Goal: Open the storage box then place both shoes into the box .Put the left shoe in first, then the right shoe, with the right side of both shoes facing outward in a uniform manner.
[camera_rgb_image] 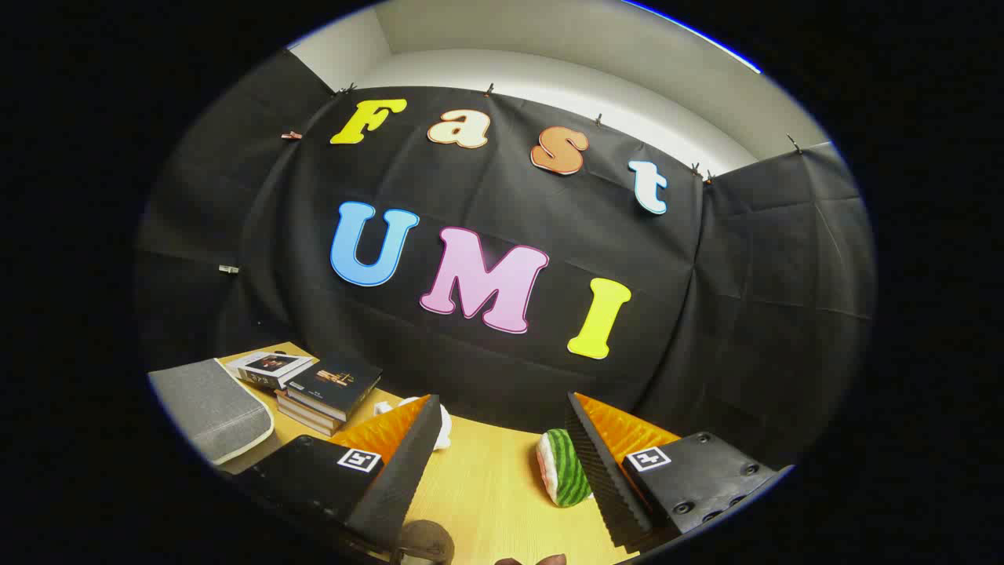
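My hand-held gripper (502,463) is tipped up, so it looks more at the black cloth wall (745,314) than down at the desk (486,486). Its two fingers are spread wide apart and hold nothing; bare desk lies between them.

The green striped slipper (563,467) is my landmark. It lies on the desk, just beside the inner side of my right finger. I cannot tell if they touch. I see one rounded end with green and dark stripes and a pink and white edge. I cannot tell which way its toe points.

Across the gap from the slipper, a white soft thing (441,424) peeks out from behind my left finger. Farther that way sits a stack of books (314,384). Past the books lies a flat grey pad (213,412) with a pale edge.
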A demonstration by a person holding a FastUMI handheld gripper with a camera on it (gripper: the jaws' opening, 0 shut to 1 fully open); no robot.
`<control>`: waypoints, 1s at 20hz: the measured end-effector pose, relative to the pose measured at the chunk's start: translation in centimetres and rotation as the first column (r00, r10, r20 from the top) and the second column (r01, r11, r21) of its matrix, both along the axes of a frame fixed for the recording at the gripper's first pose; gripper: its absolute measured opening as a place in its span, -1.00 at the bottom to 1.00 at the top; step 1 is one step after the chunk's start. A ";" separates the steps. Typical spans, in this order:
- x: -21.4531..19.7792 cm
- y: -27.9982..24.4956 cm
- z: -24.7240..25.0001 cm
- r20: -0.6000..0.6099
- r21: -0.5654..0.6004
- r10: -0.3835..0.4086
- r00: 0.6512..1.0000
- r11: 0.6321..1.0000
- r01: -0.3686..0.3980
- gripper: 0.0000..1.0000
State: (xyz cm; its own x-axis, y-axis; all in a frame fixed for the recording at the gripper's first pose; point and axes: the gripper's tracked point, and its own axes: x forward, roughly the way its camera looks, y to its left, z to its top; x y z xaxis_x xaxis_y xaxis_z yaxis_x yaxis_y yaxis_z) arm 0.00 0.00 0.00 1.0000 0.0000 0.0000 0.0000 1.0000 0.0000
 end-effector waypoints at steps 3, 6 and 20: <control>0.0 0.1 0.0 0.000 -0.005 0.004 1.000 1.000 -0.004 0.94; 0.0 0.0 0.0 0.002 0.000 0.010 1.000 1.000 -0.010 0.94; 0.1 0.3 -0.4 -0.017 -0.016 0.037 0.999 0.999 -0.038 0.94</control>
